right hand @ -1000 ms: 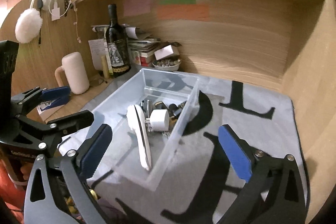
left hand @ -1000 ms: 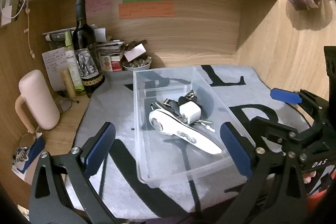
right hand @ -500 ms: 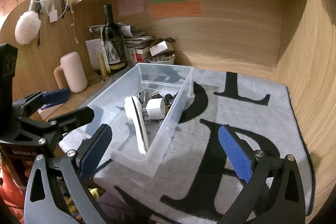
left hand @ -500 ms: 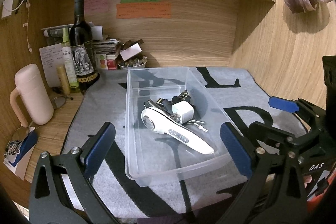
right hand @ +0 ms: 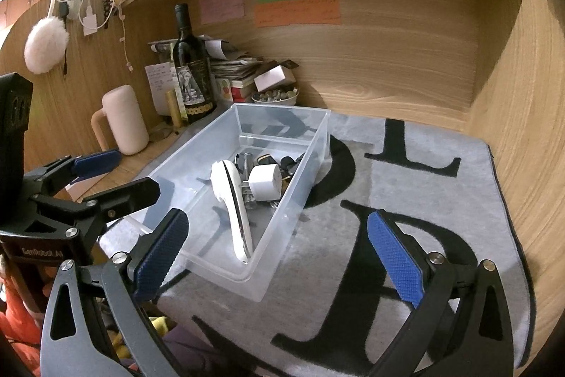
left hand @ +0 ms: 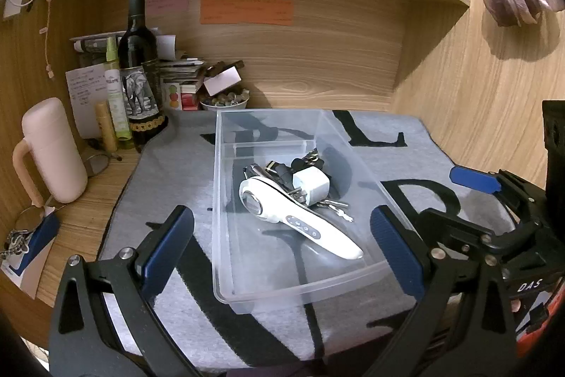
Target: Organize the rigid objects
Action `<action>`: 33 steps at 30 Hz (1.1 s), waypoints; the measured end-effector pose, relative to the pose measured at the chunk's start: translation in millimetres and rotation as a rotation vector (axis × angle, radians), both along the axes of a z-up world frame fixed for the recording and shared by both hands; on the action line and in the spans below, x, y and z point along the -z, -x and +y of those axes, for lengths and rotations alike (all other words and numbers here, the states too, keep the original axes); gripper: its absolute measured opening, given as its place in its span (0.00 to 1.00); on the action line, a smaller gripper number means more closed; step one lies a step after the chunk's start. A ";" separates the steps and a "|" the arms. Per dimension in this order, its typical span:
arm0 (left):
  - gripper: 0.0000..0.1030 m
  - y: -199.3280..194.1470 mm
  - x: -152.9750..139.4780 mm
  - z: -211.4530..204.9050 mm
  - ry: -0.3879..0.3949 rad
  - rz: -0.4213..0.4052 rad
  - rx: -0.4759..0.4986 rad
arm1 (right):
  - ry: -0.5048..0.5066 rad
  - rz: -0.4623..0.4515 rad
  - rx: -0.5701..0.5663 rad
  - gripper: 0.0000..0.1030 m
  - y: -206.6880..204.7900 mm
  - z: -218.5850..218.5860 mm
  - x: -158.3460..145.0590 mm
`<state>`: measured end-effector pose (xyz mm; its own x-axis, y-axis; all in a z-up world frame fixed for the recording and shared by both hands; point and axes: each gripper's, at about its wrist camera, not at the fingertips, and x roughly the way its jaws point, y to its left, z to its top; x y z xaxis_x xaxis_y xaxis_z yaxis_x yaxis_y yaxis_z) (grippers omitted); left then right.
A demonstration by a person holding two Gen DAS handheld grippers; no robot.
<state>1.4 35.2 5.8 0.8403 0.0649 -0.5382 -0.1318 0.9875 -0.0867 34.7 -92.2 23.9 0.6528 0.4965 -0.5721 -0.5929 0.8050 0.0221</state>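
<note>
Left wrist view puts the clear plastic bin (left hand: 300, 281) straight ahead of my left hand-held gripper (left hand: 282, 246), whose 2 blue pads are spread wide and grasp nothing. In the bin lie a white handheld device (left hand: 300, 221), a white charger cube (left hand: 310, 183), some keys (left hand: 333, 205) and a few dark bits behind them that I can't identify. I'd say nothing rigid is left out on the grey mat (left hand: 169, 186), so the sorting looks close to done.

If anything needs straightening, it is the white handheld device. Its long axis runs diagonally, round head toward the far left of the bin and slim tail toward the near right corner, so a grasp would have to close across that axis. It sits forward and slightly right of my left hand-held gripper. From the right wrist view, the bin (right hand: 226, 264) lies forward and to the left of my right hand-held gripper (right hand: 279, 250), also released and empty, which hovers over the mat (right hand: 406, 193). The left one looks nearer the bin.

Readable writing: "DAS" on the right tool's body in the left view, "GenRobot.AI" on the left tool's body in the right view. The mat carries large black letters, an "L" plainly. The wine bottle (left hand: 136, 59) shows an elephant label; the sticky notes on the back wall are too small to read.
</note>
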 end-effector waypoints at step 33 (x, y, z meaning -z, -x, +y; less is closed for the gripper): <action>0.98 -2.1 6.2 0.8 0.033 0.012 0.010 | -0.018 0.013 -0.035 0.99 -3.1 -1.7 0.2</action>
